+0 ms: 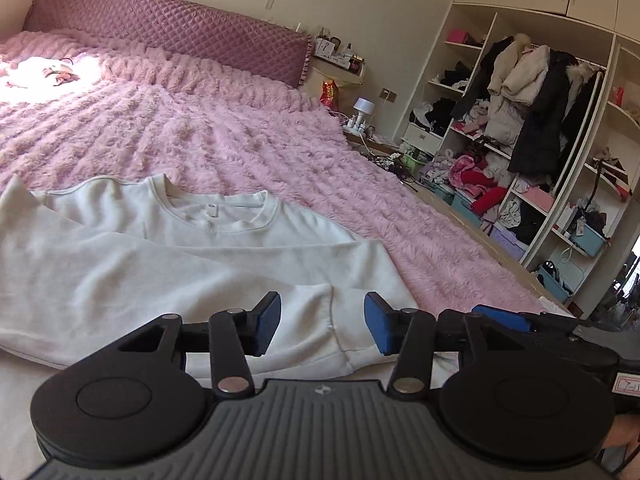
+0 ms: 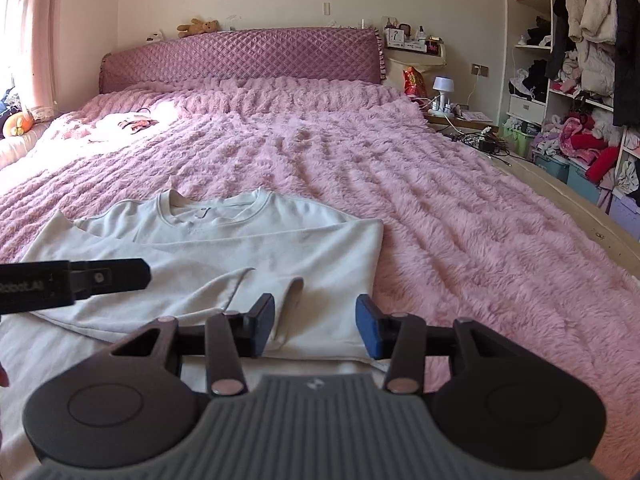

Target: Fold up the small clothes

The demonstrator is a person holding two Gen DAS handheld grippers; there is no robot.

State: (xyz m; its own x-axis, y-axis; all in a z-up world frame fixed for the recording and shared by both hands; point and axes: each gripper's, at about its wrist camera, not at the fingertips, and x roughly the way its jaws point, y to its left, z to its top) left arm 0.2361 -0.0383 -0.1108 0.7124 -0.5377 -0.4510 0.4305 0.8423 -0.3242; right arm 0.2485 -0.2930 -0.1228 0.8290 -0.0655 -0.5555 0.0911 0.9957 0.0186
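Observation:
A white long-sleeved sweatshirt lies on the pink fluffy bedspread, neck away from me, both sleeves folded across the body. My left gripper is open, its blue pads on either side of a sleeve cuff. The sweatshirt shows in the right wrist view too. My right gripper is open just above the sweatshirt's near right hem, empty. The right gripper shows at the right edge of the left wrist view. The left gripper's body enters the right wrist view from the left.
A quilted purple headboard stands at the far end. A small heap of clothes lies in sunlight at the far left of the bedspread. An open wardrobe full of clothes stands right, past the bed edge.

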